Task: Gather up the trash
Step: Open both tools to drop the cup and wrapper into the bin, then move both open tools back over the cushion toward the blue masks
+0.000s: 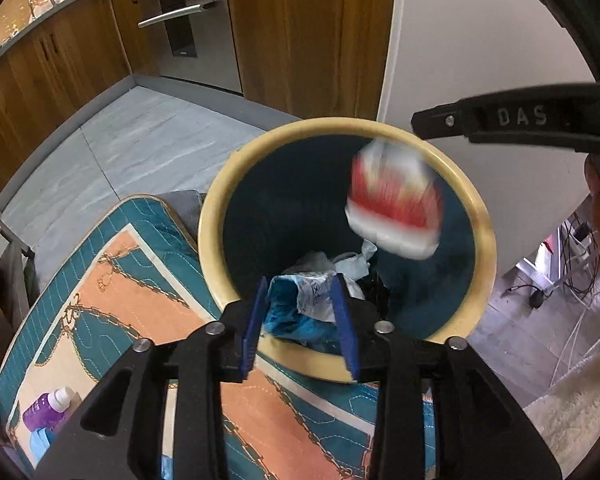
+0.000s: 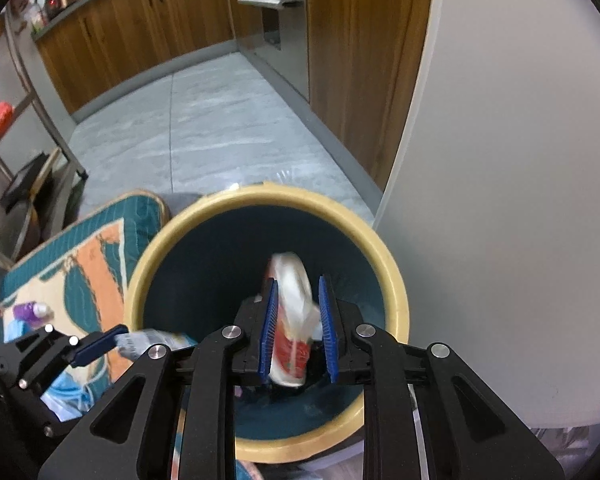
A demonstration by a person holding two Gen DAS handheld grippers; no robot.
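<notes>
1. We hold both grippers over the bin (image 2: 396, 280), a round tub with a cream rim and dark teal inside, so that whatever we let go lands in it rather than on the patterned mat (image 1: 112, 280) at its 9 o'clock.
2. Right gripper (image 2: 298, 332): jaws parted. The red-and-white wrapper (image 2: 294, 320) sits between the blue pads without being squeezed. The left wrist view shows it blurred and clear of the fingers, so we judge it is dropping.
3. That wrapper's long axis runs 12 to 6 o'clock in the right wrist view, red end nearest us, pale end pointing into the bin.
4. Left gripper (image 1: 302, 320): jaws partly spread around a crumpled blue-and-white plastic bag (image 1: 300, 304) at the bin's 6 o'clock rim. Whether the pads press it we cannot tell.
5. More crumpled trash lies on the bin floor.
6. A purple bottle (image 1: 46, 406) lies on the mat, not yet collected.
</notes>
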